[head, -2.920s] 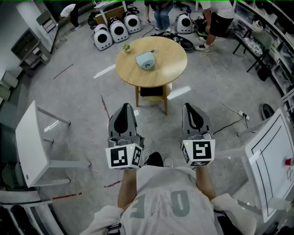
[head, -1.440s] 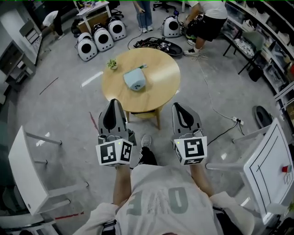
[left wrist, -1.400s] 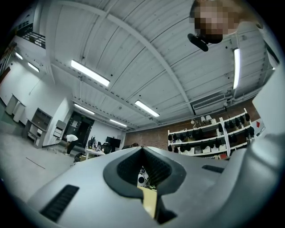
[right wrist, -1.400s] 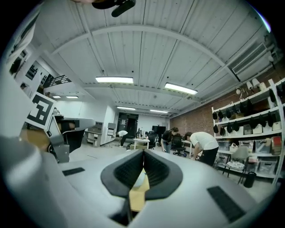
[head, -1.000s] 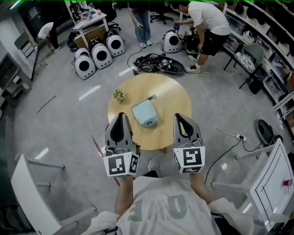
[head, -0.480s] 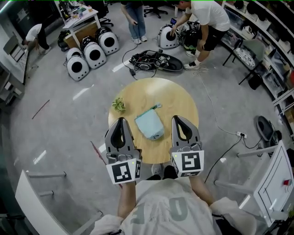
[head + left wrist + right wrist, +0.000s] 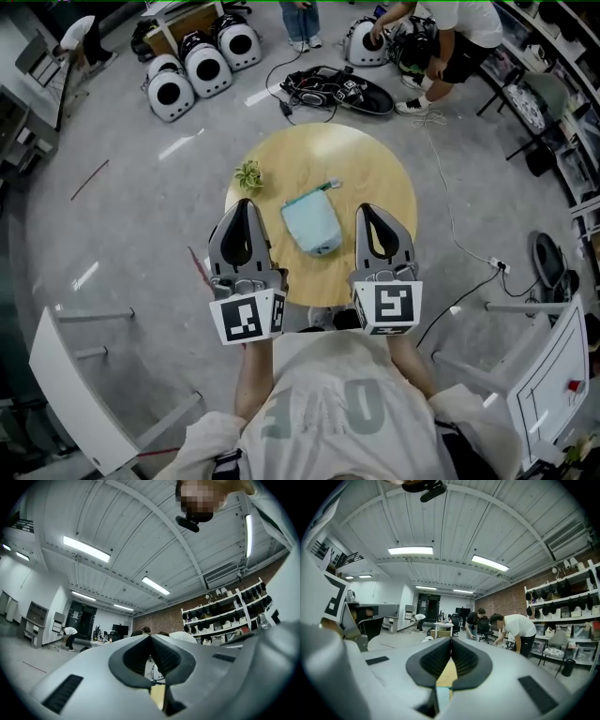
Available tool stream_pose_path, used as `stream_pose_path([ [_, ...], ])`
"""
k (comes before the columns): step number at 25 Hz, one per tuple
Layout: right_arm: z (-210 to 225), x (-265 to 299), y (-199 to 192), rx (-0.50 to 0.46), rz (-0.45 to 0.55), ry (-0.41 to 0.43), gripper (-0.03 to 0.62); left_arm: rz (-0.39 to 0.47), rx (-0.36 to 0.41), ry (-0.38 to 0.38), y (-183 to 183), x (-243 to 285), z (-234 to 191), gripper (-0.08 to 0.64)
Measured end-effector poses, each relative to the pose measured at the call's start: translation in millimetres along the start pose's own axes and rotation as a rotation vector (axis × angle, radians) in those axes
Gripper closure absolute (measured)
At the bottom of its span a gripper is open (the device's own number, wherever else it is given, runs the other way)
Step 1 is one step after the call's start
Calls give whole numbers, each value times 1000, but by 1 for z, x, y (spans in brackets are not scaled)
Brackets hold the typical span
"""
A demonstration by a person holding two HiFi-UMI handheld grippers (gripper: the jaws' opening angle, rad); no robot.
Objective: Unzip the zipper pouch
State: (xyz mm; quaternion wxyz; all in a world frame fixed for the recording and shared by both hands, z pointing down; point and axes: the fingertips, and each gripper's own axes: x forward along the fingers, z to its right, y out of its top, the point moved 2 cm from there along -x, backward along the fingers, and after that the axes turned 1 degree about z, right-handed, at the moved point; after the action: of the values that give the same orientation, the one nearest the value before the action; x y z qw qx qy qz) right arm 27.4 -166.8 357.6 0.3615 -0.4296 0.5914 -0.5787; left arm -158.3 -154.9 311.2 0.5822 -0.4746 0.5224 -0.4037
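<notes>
A light blue zipper pouch (image 7: 313,226) lies on the round wooden table (image 7: 375,169) in the head view, with a teal pull tab (image 7: 327,187) pointing up and right. My left gripper (image 7: 246,208) is held to the pouch's left, above the table's near edge, shut and empty. My right gripper (image 7: 368,213) is held to the pouch's right, also shut with nothing in it. Neither touches the pouch. Through the shut jaws of the right gripper view a sliver of the table (image 7: 448,673) and of blue pouch (image 7: 442,695) shows.
A small green plant (image 7: 248,174) stands on the table left of the pouch. White round pet carriers (image 7: 170,92) and a black bag with cables (image 7: 328,89) lie on the floor beyond. People (image 7: 450,28) stand at the back. White tables (image 7: 75,384) flank me at either side.
I have walked up to the table: it and the pouch have come from far ahead to between the two grippers. Both grippers stay shut and held level.
</notes>
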Motion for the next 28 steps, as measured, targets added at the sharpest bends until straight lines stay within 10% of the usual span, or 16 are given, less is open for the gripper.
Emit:
stream_pose_path([
  [16, -104, 95, -49, -45, -278, 338, 416, -83, -25, 155, -32, -25, -52, 532],
  [28, -150, 175, -217, -202, -699, 247, 416, -215, -50, 328, -91, -85, -120, 532],
])
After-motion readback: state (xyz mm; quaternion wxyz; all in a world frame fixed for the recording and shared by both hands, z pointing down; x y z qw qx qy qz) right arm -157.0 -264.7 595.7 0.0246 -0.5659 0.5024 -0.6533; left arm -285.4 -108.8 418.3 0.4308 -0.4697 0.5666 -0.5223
